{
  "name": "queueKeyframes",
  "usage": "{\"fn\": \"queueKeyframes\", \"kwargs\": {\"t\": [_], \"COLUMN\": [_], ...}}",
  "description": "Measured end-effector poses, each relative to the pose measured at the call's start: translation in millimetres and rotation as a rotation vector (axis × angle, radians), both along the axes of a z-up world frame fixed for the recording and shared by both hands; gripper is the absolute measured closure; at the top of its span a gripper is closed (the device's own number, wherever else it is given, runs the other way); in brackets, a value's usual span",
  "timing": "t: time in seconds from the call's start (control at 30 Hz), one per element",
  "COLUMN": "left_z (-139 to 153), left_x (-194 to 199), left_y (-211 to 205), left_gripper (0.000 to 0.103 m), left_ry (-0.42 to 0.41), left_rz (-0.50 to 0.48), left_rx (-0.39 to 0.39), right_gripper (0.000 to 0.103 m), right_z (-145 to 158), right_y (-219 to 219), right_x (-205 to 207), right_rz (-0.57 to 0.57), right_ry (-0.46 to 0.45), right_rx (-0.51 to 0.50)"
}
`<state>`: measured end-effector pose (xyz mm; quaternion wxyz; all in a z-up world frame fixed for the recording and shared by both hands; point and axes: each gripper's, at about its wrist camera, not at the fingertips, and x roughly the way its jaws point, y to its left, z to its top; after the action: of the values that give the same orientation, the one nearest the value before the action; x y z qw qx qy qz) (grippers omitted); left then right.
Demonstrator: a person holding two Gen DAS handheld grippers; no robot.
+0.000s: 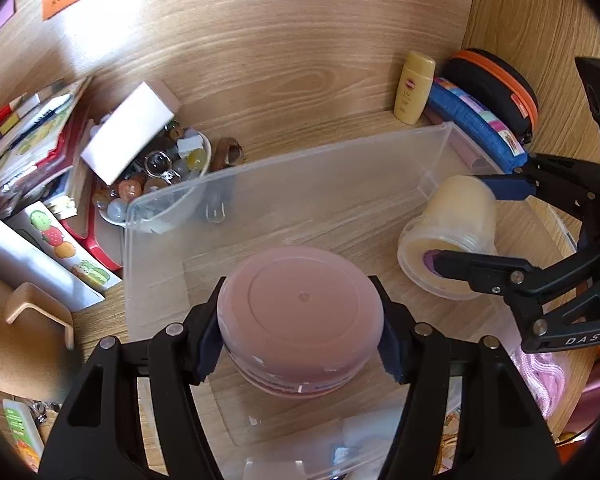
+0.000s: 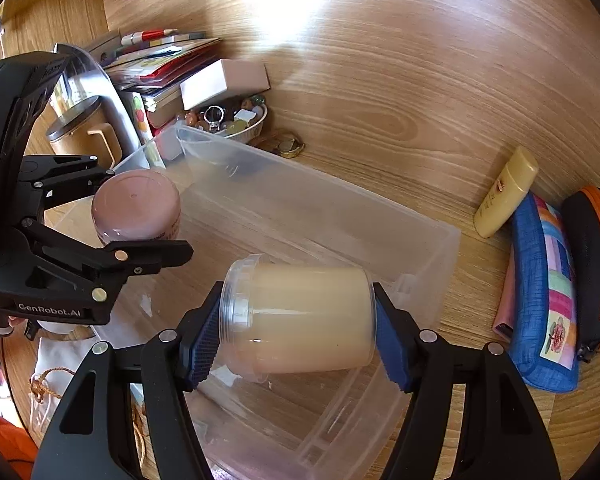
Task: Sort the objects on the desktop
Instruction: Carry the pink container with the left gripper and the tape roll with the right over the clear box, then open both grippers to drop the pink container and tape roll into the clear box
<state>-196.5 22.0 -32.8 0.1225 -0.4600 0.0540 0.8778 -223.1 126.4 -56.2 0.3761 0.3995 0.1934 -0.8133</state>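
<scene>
A: How far along is the sorting?

B: Partway, I'd judge. The left gripper has its jaws about half open and pressed on the sides of a pink jar, lid towards the camera, held over the floor of the clear bin. The right gripper grips a cream jar the same way, jaws clamped on its two ends so it lies sideways between them, also inside the bin's walls.

A: Anything already in the bin?

B: Not that I can see; its floor ahead of both jaws looks bare. Neither jar seems to be set down yet.

A: And what's left?

B: Beyond the right jaws, on the table outside the bin: a yellow bottle, a blue pouch and a black case. Beyond the left jaws, a bowl of small stones and stacked books.

A: The pose?

B: Both grippers tilt steeply downward into the bin, side by side, the right one just beside the left.
</scene>
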Motion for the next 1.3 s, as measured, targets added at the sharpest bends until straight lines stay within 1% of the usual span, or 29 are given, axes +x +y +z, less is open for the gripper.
{"fn": "queueKeyframes", "kwargs": {"t": [0.2,0.47,0.63,0.7,0.8,0.9,1.0,1.07,1.1,1.13,1.17,1.3], "left_z": [-2.7,-2.5,-0.3,-0.1,1.1,2.6,5.8,9.3,11.2,13.5,15.9,26.7], "left_x": [-2.7,0.1,1.4,1.2,0.7,0.0,2.6,5.7,7.0,8.6,10.3,16.8], "left_y": [-1.3,-2.9,-0.4,2.1,1.8,-0.3,-1.8,-4.3,-5.2,-6.8,-7.9,-12.3], "left_gripper": [0.039,0.038,0.029,0.029,0.029,0.026,0.025,0.02,0.014,0.012,0.012,0.011], "left_ry": [-0.021,-0.016,0.013,0.022,0.031,0.036,0.045,0.055,0.06,0.066,0.073,0.106], "left_rz": [0.006,0.002,-0.008,-0.014,-0.008,-0.004,0.0,0.006,0.013,0.019,0.021,0.043], "left_rx": [-0.008,-0.013,-0.035,-0.048,-0.06,-0.052,-0.05,-0.045,-0.043,-0.041,-0.04,-0.056], "right_gripper": [0.039,0.039,0.039,0.037,0.035,0.028,0.027,0.027,0.026,0.022,0.02,0.019], "right_z": [-6.6,-9.4,-7.2,-5.0,-0.7,1.7,6.2,11.2,13.9,16.2,19.2,30.2], "right_y": [-8.7,-7.8,-9.8,-10.0,-9.8,-11.6,-9.4,-6.2,-4.8,-3.8,-2.2,2.3], "right_x": [1.4,2.2,6.0,7.4,9.7,15.6,21.1,23.9,25.3,26.8,28.7,37.2], "right_rz": [0.029,0.042,0.051,0.05,0.06,0.057,0.056,0.055,0.049,0.043,0.037,0.031], "right_ry": [0.0,-0.001,0.034,0.056,0.063,0.097,0.115,0.12,0.124,0.13,0.139,0.169], "right_rx": [0.034,0.054,0.079,0.089,0.086,0.102,0.096,0.084,0.079,0.074,0.07,0.059]}}
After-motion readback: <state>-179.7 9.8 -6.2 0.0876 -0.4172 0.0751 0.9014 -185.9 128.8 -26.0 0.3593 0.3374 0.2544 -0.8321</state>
